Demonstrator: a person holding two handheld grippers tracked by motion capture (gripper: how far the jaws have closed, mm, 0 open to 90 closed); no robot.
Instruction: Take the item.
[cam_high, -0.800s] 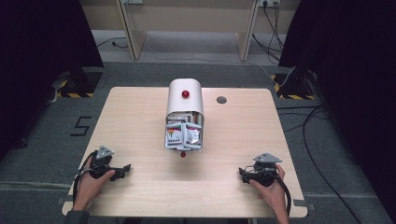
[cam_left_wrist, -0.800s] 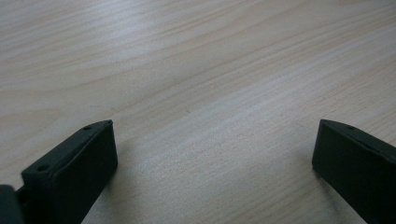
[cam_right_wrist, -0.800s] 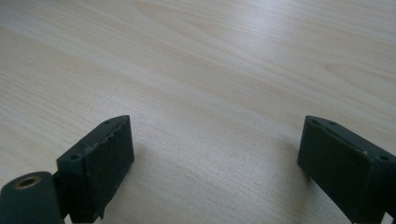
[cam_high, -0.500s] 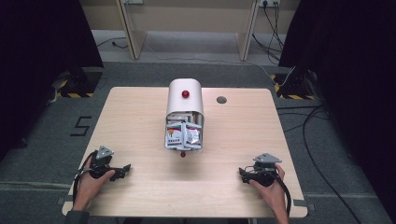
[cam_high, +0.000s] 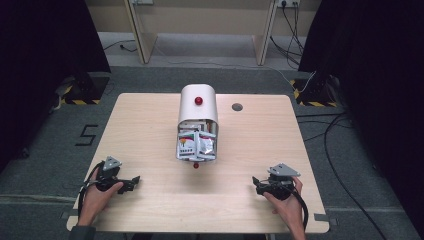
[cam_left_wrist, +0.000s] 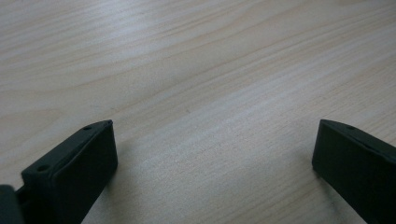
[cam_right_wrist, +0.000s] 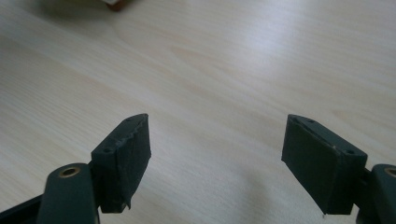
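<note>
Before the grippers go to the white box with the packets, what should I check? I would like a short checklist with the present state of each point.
1. Left gripper jaws open, nothing between them: ok.
2. Right gripper jaws open, nothing between them: ok.
3. Both grippers rest low at the near edge of the table, apart from the box: ok.
4. White box lies on its side, opening toward the person: ok.
5. Packets reach out of the opening, free to grasp: ok.
6. Whether the small red knob at the box's open end is attached or loose: cannot tell.
</note>
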